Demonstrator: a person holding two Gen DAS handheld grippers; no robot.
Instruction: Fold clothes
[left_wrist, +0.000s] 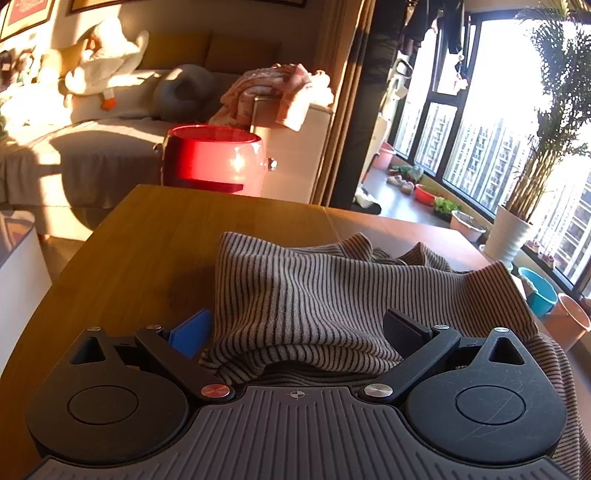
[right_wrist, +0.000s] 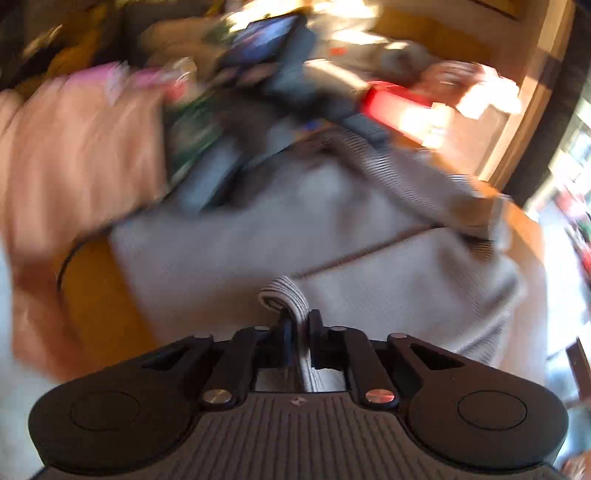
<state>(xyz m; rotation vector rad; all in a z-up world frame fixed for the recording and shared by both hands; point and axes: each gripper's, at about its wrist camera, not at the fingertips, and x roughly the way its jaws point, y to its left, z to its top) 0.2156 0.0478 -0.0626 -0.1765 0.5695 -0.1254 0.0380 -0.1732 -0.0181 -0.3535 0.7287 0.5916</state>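
1. Left wrist view, far left: a sofa (left_wrist: 92, 144) in low sun carries a white plush goose (left_wrist: 107, 62) and a grey neck pillow (left_wrist: 184, 88).
2. Just right of these, a red bucket (left_wrist: 214, 158) stands on the floor beyond the far edge of the wooden desk (left_wrist: 147, 236), with a heap of pink clothes (left_wrist: 277, 88) on the sofa arm behind it.
3. On the desk lies the striped garment (left_wrist: 325, 288), bunched in folds, its near edge reaching back between the fingers of the left gripper (left_wrist: 299, 332).
4. That gripper's jaws stand wide open: the blue pad (left_wrist: 192, 332) sits just left of the cloth and the black pad (left_wrist: 402, 328) rests on top of it, and neither presses it.
5. Far right, tall windows (left_wrist: 480, 129) and a potted palm (left_wrist: 532, 177) in a white pot.
6. Right wrist view, much blurred: a pink sleeve (right_wrist: 81, 147) fills the left side, and the garment is spread over the desk in the middle.
7. The right gripper (right_wrist: 299, 325) has its jaws nearly closed and pinching a raised fold of the striped cloth, which loops up just ahead of the fingertips.
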